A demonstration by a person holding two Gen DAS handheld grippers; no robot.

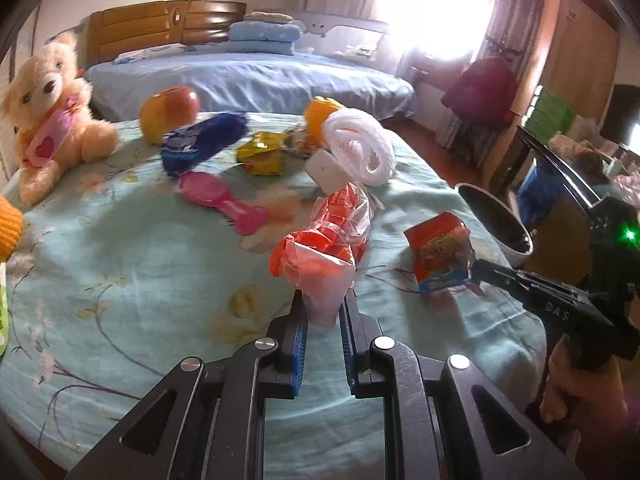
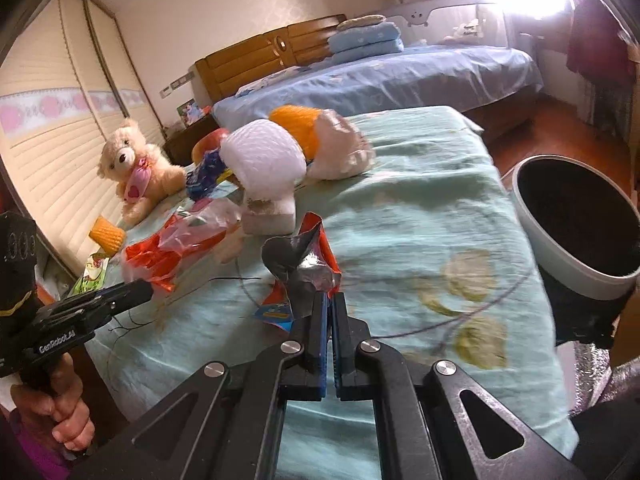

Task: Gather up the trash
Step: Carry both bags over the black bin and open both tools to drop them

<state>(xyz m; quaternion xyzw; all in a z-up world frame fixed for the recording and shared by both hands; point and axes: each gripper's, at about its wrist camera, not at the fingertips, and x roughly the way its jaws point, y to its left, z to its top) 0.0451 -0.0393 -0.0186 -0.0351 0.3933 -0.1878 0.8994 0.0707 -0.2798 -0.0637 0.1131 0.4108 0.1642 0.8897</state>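
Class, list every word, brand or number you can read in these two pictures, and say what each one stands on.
"GenRobot.AI": on the left gripper body, right wrist view.
"DAS": on the right gripper body, left wrist view.
Print on the snack packet: blurred, unreadable.
Print on the orange plastic bag: unreadable.
Print on the yellow wrapper and blue wrapper: too blurred.

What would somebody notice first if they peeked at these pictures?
Probably the two grippers, each pinching trash: the left gripper is shut on a crinkly red-and-clear plastic bag, and the right gripper on a crumpled red foil snack wrapper. Next, the fluffy beige teddy bear sitting at the far left of the flowery turquoise tablecloth.
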